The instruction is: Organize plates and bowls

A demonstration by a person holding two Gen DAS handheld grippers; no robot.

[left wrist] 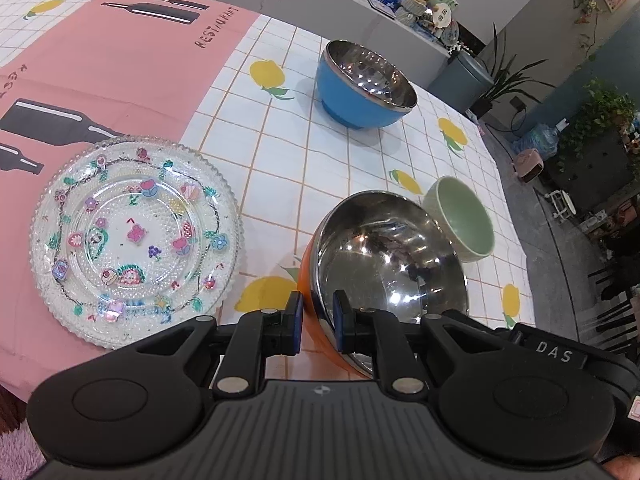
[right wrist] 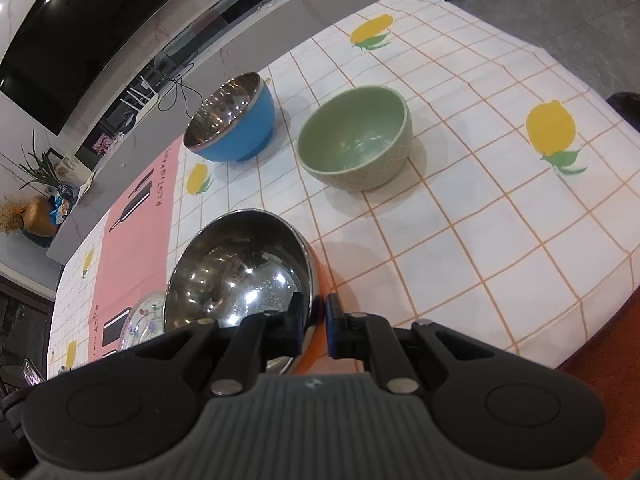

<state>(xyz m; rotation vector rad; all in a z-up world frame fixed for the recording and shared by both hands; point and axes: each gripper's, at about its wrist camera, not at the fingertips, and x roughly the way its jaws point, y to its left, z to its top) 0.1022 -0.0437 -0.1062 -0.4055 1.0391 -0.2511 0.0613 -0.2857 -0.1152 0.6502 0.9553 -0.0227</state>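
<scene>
While both grippers pinch one orange bowl (left wrist: 384, 256) by its rim, the left gripper (left wrist: 318, 320) clamps its left edge and the right gripper (right wrist: 314, 322) its right edge. From the bowl, a glass plate (left wrist: 136, 240) lies at nine o'clock, a green bowl (right wrist: 356, 136) at one, a blue bowl (left wrist: 364, 84) at twelve, all on the worktop (left wrist: 320, 160).

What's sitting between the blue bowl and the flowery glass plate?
Nothing; only bare tablecloth lies between the blue bowl and the glass plate. The left wrist view shows that stretch best.
</scene>
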